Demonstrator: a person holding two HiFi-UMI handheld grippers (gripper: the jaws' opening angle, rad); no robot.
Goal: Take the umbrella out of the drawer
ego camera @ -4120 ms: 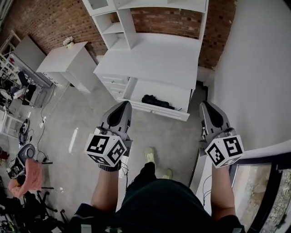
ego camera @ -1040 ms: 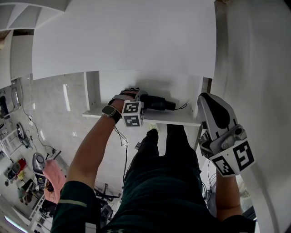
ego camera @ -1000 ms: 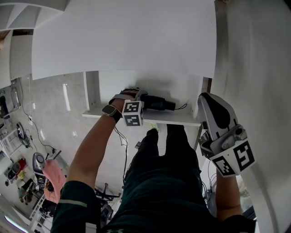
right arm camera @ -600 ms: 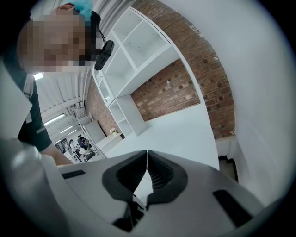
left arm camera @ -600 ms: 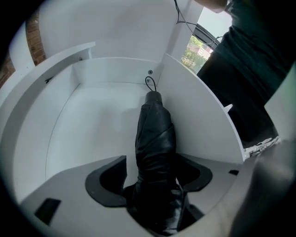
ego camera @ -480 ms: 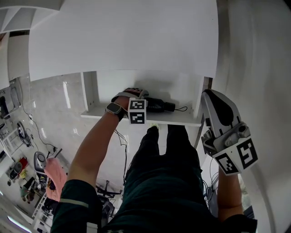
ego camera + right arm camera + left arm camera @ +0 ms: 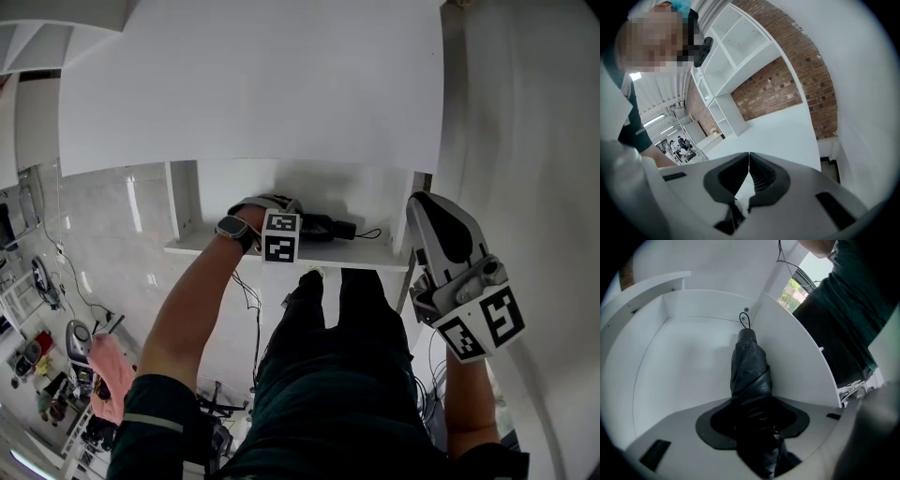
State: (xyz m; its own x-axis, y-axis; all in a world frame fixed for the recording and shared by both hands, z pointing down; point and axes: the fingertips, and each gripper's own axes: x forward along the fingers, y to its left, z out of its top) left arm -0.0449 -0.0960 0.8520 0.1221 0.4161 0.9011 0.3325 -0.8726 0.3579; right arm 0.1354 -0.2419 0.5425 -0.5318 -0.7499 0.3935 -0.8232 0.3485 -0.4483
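Beneath the desktop (image 7: 253, 84), left gripper (image 7: 752, 425) has just closed round the umbrella (image 7: 750, 366) in the drawer (image 7: 366, 255) — right gripper (image 7: 749, 164) jaws together, empty.

Probably a lab or workshop hall dressed up as a room: a brick wall (image 7: 787, 89) and white shelving (image 7: 740, 42) stand behind a white table (image 7: 253, 84), with strip lights (image 7: 654, 119), cluttered gear (image 7: 77, 339) and distant people (image 7: 680, 143) beyond.

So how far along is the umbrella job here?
Done: drawer stands open, left hand-held gripper is inside it. In hand: its jaws have just been closing onto the black umbrella, between them. Left: lifting it out; it lies in the drawer. The right hand-held gripper is shut, empty.
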